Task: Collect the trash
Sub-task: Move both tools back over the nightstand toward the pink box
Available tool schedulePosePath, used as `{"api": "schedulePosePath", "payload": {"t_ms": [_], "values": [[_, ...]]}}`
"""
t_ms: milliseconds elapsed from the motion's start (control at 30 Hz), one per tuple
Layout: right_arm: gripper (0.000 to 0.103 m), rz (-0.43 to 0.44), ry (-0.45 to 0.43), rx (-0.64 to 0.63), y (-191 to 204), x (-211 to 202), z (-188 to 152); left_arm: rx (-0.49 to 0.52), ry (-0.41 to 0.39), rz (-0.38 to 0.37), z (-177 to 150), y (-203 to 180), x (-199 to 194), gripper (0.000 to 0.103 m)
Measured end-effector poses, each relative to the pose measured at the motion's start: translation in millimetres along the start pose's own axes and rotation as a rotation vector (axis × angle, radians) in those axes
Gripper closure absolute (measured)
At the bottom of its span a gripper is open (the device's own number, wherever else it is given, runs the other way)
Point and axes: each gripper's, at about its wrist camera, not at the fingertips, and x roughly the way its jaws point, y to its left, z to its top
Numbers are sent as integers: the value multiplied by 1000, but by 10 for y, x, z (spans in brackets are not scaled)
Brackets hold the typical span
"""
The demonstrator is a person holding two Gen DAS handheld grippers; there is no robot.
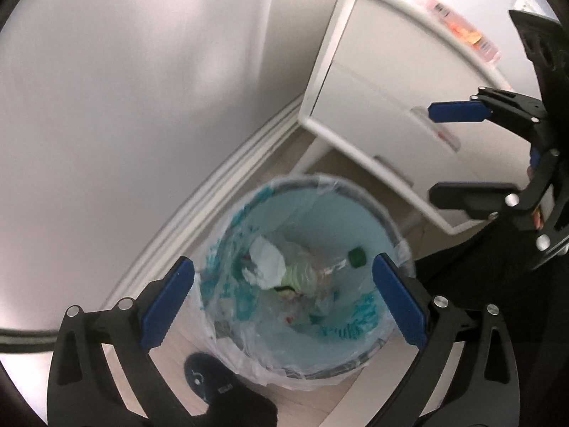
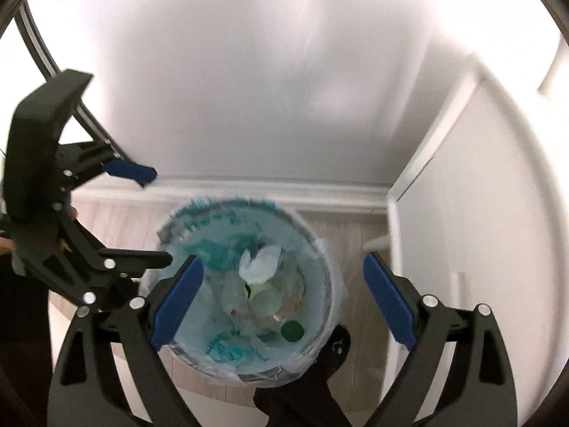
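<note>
Both the left gripper (image 1: 284, 302) and the right gripper (image 2: 284, 302) are held above the lined bin (image 1: 373, 210) — fingers spread, nothing gripped. Trash (image 1: 266, 263) is already deposited inside; any remaining litter is not shown.

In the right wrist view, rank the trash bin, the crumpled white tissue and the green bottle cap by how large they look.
1. Trash bin, by far the largest.
2. Crumpled white tissue.
3. Green bottle cap, smallest.
All lie at about the same depth, so the order is safe.
</note>
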Motion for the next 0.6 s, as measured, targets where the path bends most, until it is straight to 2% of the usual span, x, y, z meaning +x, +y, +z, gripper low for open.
{"api": "schedulePosePath", "payload": {"t_ms": [200, 367, 600], "values": [[15, -41, -129, 84, -216, -650, -70, 74, -63, -30, 318, -232, -383, 6], [15, -110, -209, 195, -527, -1172, -246, 148, -108, -65, 659, -523, -638, 6], [15, -233, -262, 292, -1083, -1766, -578, 268, -162, -117, 1151, -1114, -836, 6]]}}
